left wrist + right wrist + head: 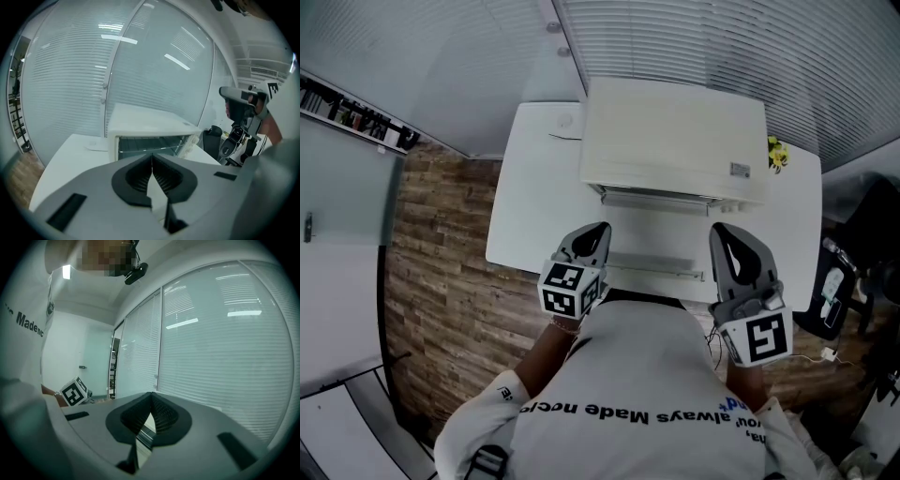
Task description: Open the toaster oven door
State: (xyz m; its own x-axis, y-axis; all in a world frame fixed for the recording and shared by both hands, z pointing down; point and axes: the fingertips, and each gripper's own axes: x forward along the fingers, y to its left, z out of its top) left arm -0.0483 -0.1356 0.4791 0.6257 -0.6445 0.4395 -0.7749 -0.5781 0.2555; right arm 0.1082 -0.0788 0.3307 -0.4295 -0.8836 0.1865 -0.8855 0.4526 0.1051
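Observation:
A white toaster oven (675, 141) stands at the back of a white table (534, 206). In the left gripper view the toaster oven (150, 126) shows its front, with wire racks visible inside. A pale bar (652, 269) lies across the table in front of it; I cannot tell whether that is the door's handle. My left gripper (598, 230) hovers at the table's near edge, its jaws shut on nothing. My right gripper (719, 230) is level with it to the right, and it too is shut and empty. Both point toward the oven from a short distance.
A small yellow object (778, 153) sits on the table at the oven's right. A black chair (844, 281) and cables stand to the right of the table. Blinds and glass walls run behind the oven. Wooden floor (441, 272) lies to the left.

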